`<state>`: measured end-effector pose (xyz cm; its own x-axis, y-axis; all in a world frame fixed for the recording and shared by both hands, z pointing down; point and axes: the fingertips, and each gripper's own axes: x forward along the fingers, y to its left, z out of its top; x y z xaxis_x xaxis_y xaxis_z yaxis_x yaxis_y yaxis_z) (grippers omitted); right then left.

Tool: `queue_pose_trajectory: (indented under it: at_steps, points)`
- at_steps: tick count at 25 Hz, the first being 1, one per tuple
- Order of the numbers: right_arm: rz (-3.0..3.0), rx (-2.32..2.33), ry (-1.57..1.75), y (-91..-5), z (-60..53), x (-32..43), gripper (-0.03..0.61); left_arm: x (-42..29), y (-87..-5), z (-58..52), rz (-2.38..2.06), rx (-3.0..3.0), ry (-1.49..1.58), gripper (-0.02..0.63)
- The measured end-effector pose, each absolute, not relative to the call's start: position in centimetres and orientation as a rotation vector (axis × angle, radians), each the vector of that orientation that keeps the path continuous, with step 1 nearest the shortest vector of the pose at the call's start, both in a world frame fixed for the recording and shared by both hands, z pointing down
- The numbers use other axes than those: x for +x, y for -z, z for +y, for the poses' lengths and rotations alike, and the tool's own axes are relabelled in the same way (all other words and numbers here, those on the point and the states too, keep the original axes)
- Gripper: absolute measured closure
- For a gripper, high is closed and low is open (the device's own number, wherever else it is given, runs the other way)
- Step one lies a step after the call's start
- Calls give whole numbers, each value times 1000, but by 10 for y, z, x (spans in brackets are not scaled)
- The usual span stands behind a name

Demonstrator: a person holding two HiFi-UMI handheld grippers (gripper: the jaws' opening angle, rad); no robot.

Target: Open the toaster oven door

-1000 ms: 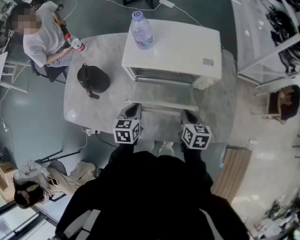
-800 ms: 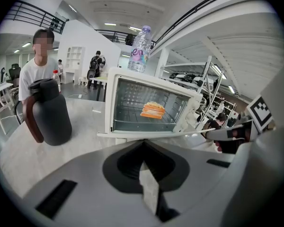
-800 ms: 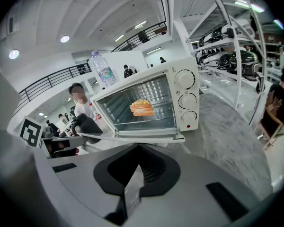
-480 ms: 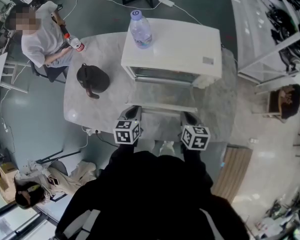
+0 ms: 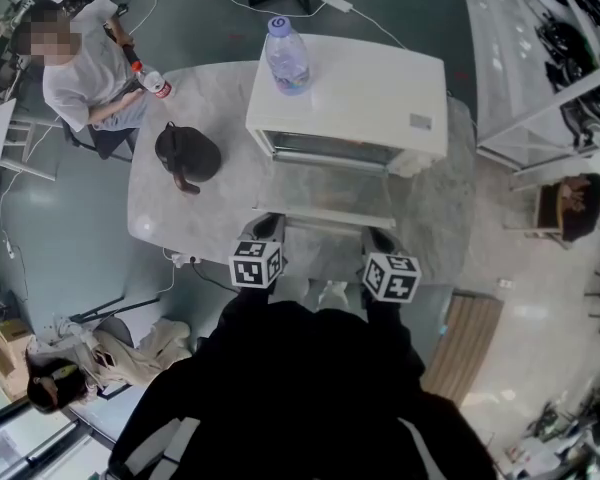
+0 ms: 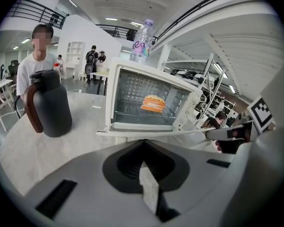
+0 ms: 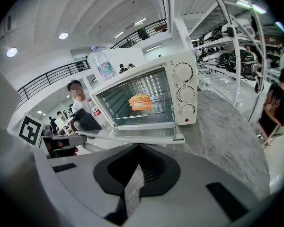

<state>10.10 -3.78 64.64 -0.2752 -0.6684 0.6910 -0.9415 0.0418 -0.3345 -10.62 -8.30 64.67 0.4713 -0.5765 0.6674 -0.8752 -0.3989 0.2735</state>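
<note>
On the counter [image 5: 180, 208], the toaster oven [image 5: 360, 88] at 12 o'clock has its door [image 5: 335, 215] lying flat toward you. Knock that jutting door and the oven could jolt, likely toppling the water bottle [image 5: 286, 58] on its roof. The count: one oven, one dark jug [image 5: 187, 155] at 9 o'clock, one bottle, and two tongs at 6 o'clock, left [image 5: 267, 224] and right [image 5: 378, 236], both clenched on nothing.
</note>
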Motion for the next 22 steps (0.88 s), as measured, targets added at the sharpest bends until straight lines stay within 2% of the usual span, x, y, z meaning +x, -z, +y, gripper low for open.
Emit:
queue_pose_trajectory:
  at_steps: [22]
  points:
    - [-1926,1591,-1149,-667,-21,99,577,-107,-670,-66,-1145,2068,-688,611]
